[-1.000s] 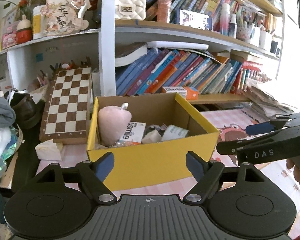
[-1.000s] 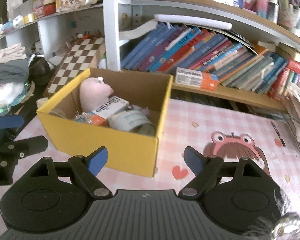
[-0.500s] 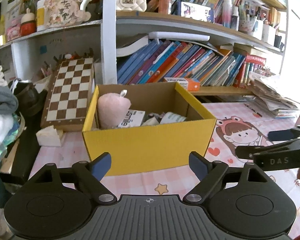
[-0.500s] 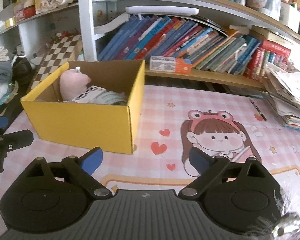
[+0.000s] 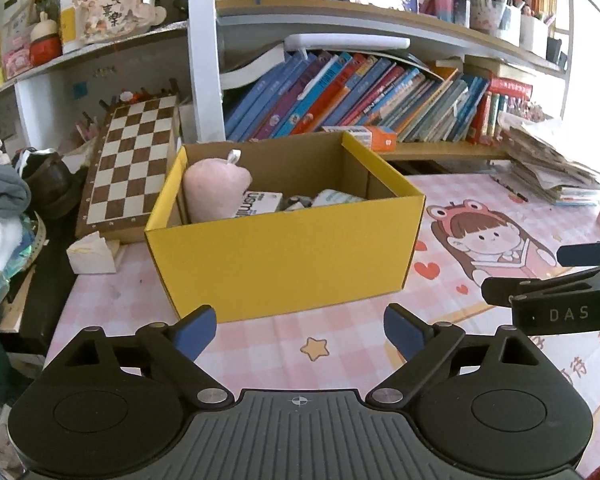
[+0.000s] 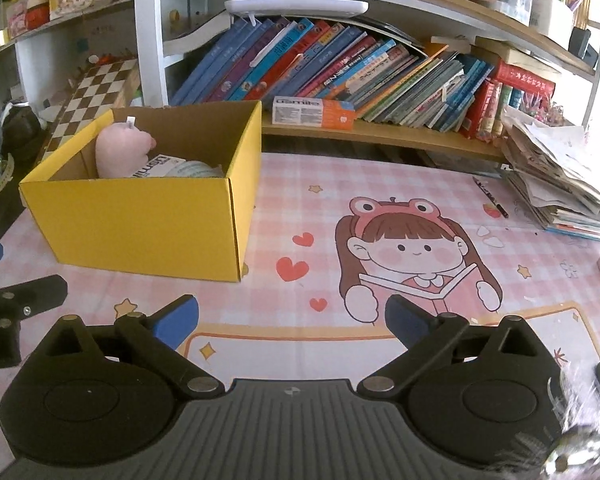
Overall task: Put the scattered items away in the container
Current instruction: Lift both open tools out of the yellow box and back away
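- Left gripper (image 5: 300, 332): jaws apart and opening, nothing between them, hovering over the pink checked tabletop (image 5: 260, 344) just before the yellow box (image 5: 284, 256).
- Right gripper (image 6: 292, 318): jaws apart and opening, empty, above the cartoon girl print (image 6: 412, 252).
- Inside the box: pink plush (image 5: 214, 190), white carton (image 5: 260, 204), a few more items half hidden.
- Beyond the box: chessboard (image 5: 134, 164) leaning at the shelf, row of books (image 6: 340, 68).

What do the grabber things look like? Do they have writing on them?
The left gripper and the right gripper look alike: black plastic with a ribbed grey middle, two round discs, silver pivot screws and angled arms ending in blue fingertip pads. Seen side-on from the left camera, the right gripper bears white letters "DAS". No cables show.
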